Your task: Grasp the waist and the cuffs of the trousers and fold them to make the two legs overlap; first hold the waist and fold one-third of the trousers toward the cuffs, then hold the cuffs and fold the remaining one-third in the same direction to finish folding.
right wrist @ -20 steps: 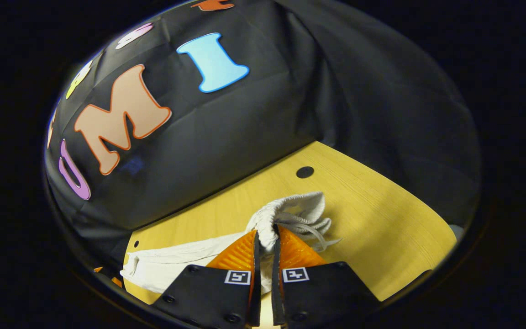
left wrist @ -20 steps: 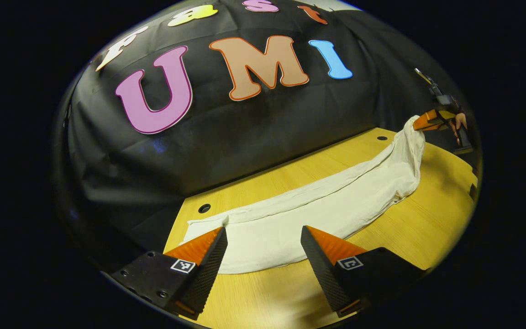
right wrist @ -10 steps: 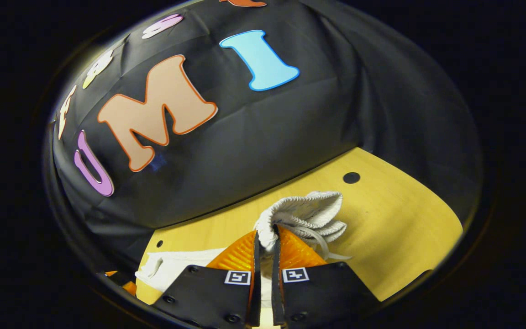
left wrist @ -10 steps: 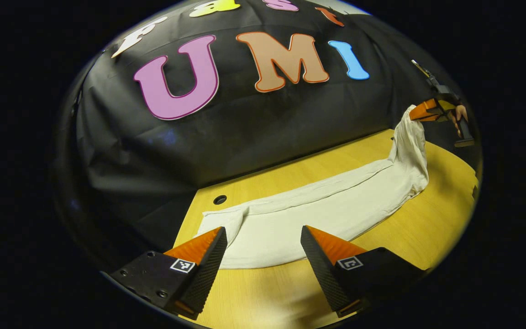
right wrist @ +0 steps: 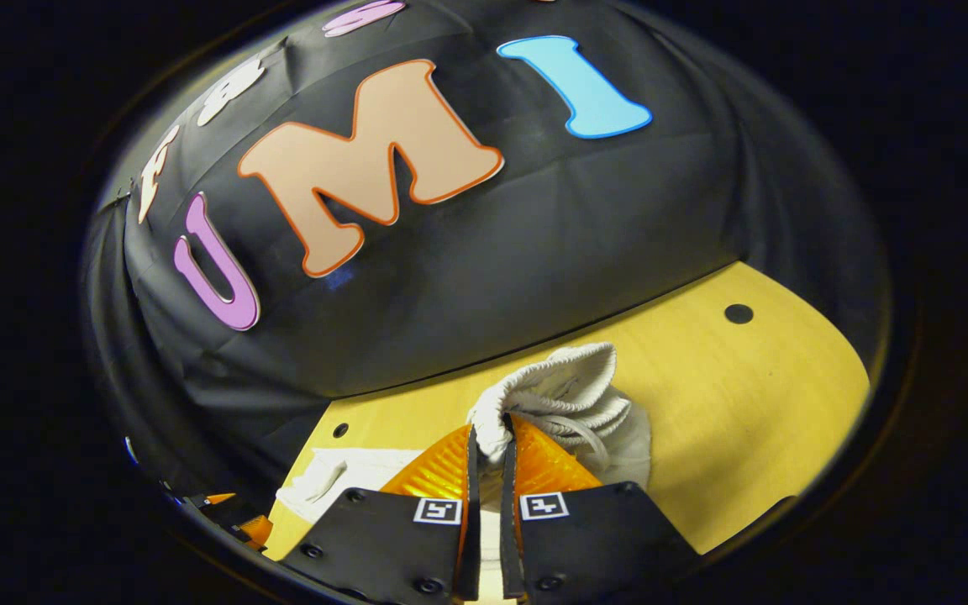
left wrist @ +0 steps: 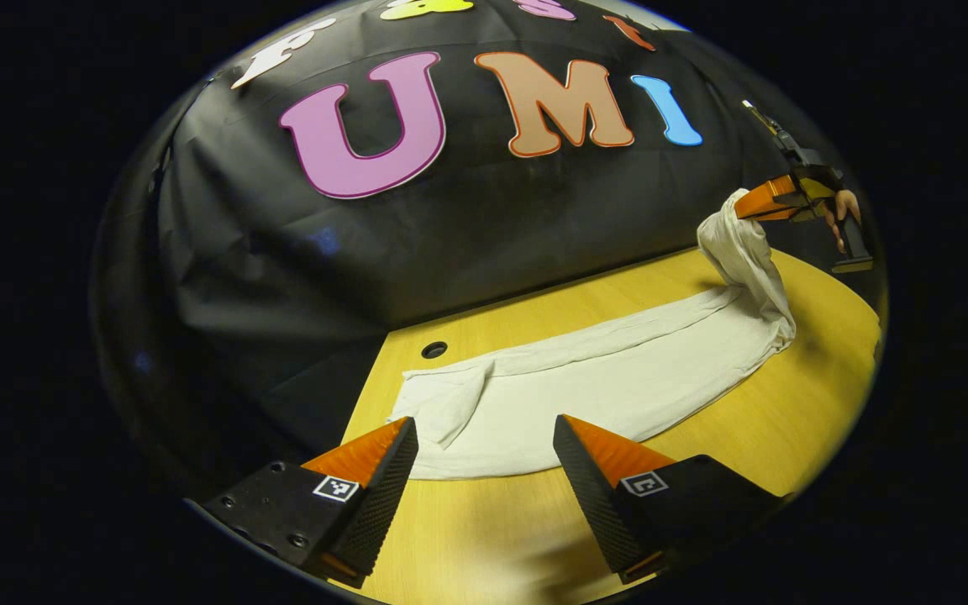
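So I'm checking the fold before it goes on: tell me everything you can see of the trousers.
The trousers are off-white, soft wrinkled cloth, lying lengthwise on the yellow wooden table. The ribbed elastic waist, with a drawstring hanging loose, is bunched and raised off the table, pinched in the right gripper. The cuff end lies flat, slightly rumpled, just ahead of the open left gripper, which does not touch it.

No readable text on anything here.
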The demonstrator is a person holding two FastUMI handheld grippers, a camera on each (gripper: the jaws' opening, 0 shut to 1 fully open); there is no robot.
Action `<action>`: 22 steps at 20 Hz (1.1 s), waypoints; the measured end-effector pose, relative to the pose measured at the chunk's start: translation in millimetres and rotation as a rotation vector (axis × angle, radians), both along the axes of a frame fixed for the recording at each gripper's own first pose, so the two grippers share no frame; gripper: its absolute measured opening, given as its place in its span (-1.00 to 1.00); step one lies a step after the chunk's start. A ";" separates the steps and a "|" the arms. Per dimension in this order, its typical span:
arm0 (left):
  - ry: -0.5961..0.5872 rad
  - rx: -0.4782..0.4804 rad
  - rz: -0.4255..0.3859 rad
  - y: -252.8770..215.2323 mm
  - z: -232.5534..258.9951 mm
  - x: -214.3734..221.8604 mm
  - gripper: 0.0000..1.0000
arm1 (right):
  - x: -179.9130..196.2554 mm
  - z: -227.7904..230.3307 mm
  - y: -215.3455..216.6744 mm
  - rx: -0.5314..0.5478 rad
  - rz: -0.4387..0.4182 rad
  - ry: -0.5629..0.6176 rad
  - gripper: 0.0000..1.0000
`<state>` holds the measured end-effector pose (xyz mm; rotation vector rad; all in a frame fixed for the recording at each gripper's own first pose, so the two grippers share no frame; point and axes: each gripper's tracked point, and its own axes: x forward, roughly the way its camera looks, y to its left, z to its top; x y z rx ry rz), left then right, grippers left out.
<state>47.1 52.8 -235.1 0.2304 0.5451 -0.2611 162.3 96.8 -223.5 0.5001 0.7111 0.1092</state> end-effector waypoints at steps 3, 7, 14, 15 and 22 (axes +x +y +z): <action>0.006 0.009 0.022 21.6 -4.1 -1.2 0.93 | -7.2 -15.5 35.2 -0.002 0.053 0.024 -0.77; 0.020 0.016 0.044 43.6 -11.7 -1.3 0.93 | -20.8 -43.2 84.4 0.008 0.132 0.072 -0.77; 0.048 0.019 0.042 66.9 -27.7 2.3 0.93 | -45.8 -91.0 122.2 0.012 0.278 0.244 -0.77; 0.050 0.019 0.038 68.2 -29.8 4.0 0.93 | -42.3 -91.5 121.2 0.018 0.295 0.260 -0.66; 0.086 -0.029 0.016 63.7 -54.2 17.1 0.93 | -57.9 -95.2 123.6 0.131 0.490 0.293 1.00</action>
